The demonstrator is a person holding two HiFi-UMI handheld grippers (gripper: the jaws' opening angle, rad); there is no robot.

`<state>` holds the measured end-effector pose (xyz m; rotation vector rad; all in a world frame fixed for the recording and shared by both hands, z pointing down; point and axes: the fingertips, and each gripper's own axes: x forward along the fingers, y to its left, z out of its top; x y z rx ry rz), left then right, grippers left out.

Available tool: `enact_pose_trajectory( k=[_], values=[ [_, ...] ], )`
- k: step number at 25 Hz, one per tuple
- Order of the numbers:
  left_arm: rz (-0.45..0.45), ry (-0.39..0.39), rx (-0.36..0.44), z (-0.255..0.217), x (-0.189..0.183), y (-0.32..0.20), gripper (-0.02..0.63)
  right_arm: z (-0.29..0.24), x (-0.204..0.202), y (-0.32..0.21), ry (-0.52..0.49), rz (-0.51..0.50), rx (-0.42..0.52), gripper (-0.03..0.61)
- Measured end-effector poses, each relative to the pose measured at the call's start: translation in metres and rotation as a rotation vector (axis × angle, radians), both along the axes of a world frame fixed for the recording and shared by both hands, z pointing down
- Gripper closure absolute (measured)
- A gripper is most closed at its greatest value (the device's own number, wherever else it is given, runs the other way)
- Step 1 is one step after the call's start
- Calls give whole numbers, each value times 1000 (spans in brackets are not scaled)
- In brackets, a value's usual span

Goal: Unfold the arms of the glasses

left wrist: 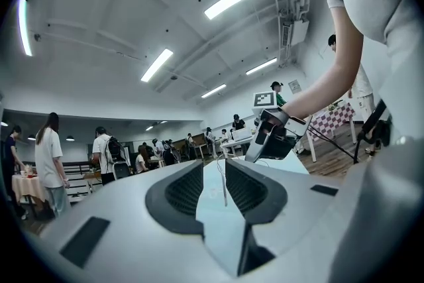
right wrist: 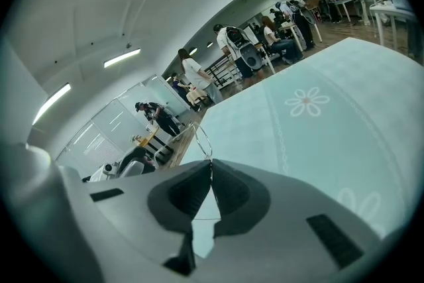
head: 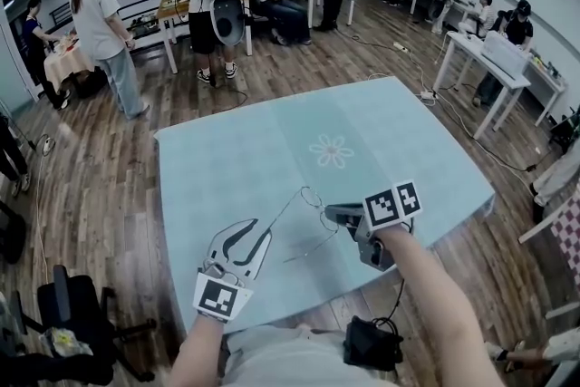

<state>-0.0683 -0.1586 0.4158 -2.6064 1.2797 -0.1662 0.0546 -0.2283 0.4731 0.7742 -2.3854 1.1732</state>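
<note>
Thin wire-framed glasses (head: 309,197) lie on the light blue table (head: 236,159), just in front of me. My right gripper (head: 332,213) is shut on the frame beside a lens; in the right gripper view the wire rim (right wrist: 201,138) sticks out past the closed tips of the right gripper (right wrist: 212,165). One slim arm of the glasses (head: 284,213) runs down and left to my left gripper (head: 260,231). In the left gripper view that arm (left wrist: 223,186) stands in the gap of the left gripper (left wrist: 213,166), whose jaws are apart and do not press on it.
The table's near edge is at my body, its right corner (head: 489,195) beside the right hand. A black bag (head: 367,344) sits below the near edge and a black chair (head: 77,304) at lower left. Several people and white tables (head: 489,59) fill the room behind.
</note>
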Motion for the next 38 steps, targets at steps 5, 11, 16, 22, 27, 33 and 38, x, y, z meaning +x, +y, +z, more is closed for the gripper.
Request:
enact_pose_trajectory(
  k=[5,11,16,22,27,33,38],
  values=[
    [-5,5,-2,2,2,1,515,10,2,-1,34,35,10,565],
    [-2,-3,3,3,8,5,515,19,0,1,27,114,-1,565],
    [-10,5,2,4,10,3,528,19,-6,0,11,167,15,565],
    [-51,24,-4,5,5,1,599,22,-13,2,-1,238,-13,565],
    [-41,33,-8,6,10,0,606,35,-15,9,75,234,-55,565],
    [-41,57,-35,13,16,0,606,47,-20,16,145,211,-62,565],
    [-44,62,-41,17,18,-3,606,50,-23,18,163,203,-47,565]
  ],
)
